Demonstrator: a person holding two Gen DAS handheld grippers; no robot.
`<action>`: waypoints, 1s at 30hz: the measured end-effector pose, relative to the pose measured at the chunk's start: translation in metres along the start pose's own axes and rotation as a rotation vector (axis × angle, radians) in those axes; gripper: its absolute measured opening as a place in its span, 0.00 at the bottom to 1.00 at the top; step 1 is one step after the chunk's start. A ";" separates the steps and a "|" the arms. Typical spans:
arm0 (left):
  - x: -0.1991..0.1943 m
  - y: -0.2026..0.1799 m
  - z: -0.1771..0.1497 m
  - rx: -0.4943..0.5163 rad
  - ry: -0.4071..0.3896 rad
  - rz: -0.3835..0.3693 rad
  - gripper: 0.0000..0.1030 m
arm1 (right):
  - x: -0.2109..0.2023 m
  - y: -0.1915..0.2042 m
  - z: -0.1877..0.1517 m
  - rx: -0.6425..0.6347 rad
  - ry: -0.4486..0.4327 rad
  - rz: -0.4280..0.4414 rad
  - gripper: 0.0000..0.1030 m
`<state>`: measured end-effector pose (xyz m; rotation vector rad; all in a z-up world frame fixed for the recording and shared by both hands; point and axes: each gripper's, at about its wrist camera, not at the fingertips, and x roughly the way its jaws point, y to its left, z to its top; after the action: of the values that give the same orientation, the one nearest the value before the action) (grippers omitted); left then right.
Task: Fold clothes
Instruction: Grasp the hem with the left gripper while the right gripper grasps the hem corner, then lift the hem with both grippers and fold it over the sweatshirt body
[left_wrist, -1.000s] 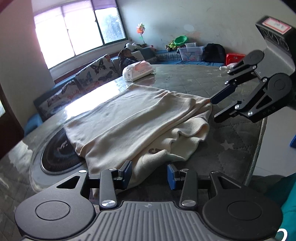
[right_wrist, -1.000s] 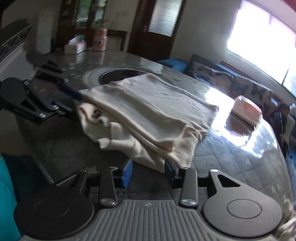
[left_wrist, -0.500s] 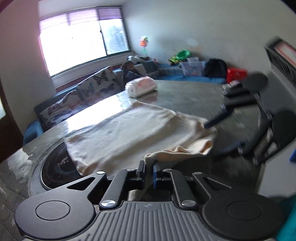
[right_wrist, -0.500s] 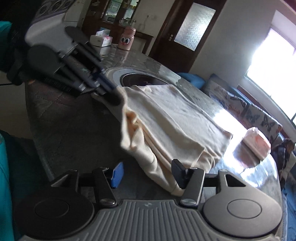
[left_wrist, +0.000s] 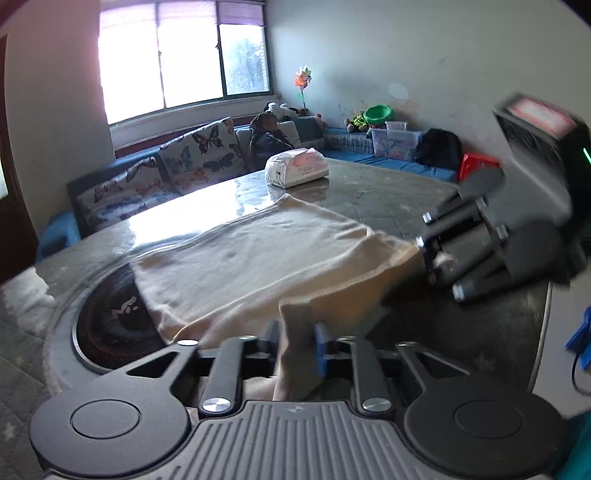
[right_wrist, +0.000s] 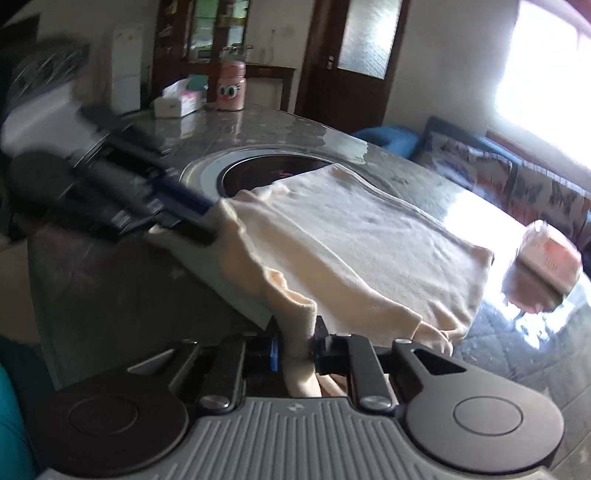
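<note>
A cream garment (left_wrist: 258, 254) lies partly folded on the grey marble table (left_wrist: 376, 192); it also shows in the right wrist view (right_wrist: 354, 236). My left gripper (left_wrist: 295, 339) is shut on the garment's near edge and holds it raised above the table. My right gripper (right_wrist: 295, 347) is shut on the other end of the same edge. Each gripper shows in the other's view, the right one (left_wrist: 430, 258) and the left one (right_wrist: 210, 221), with cloth stretched between them.
A round black cooktop (left_wrist: 110, 321) is set into the table under the garment's far corner. A white tissue pack (left_wrist: 297, 168) lies at the table's far side. A pink jar (right_wrist: 231, 86) and tissue box (right_wrist: 177, 103) stand at another edge. A sofa (left_wrist: 166, 173) runs under the window.
Both grippers went from open beside the garment to shut on its near edge. They have lifted that edge off the table, and the cloth now hangs stretched between them.
</note>
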<state>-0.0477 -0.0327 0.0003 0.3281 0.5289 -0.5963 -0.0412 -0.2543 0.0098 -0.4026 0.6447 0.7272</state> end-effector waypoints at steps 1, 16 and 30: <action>-0.001 -0.002 -0.003 0.020 0.004 0.009 0.43 | 0.000 -0.002 0.001 0.013 0.000 0.005 0.14; -0.011 0.005 -0.020 0.095 0.033 0.017 0.07 | -0.014 0.008 0.000 0.036 -0.059 -0.018 0.09; -0.119 -0.033 -0.022 0.047 0.051 -0.162 0.06 | -0.120 0.056 -0.001 -0.024 -0.023 0.148 0.09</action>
<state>-0.1593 0.0037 0.0439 0.3480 0.5951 -0.7599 -0.1501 -0.2741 0.0818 -0.3712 0.6489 0.8798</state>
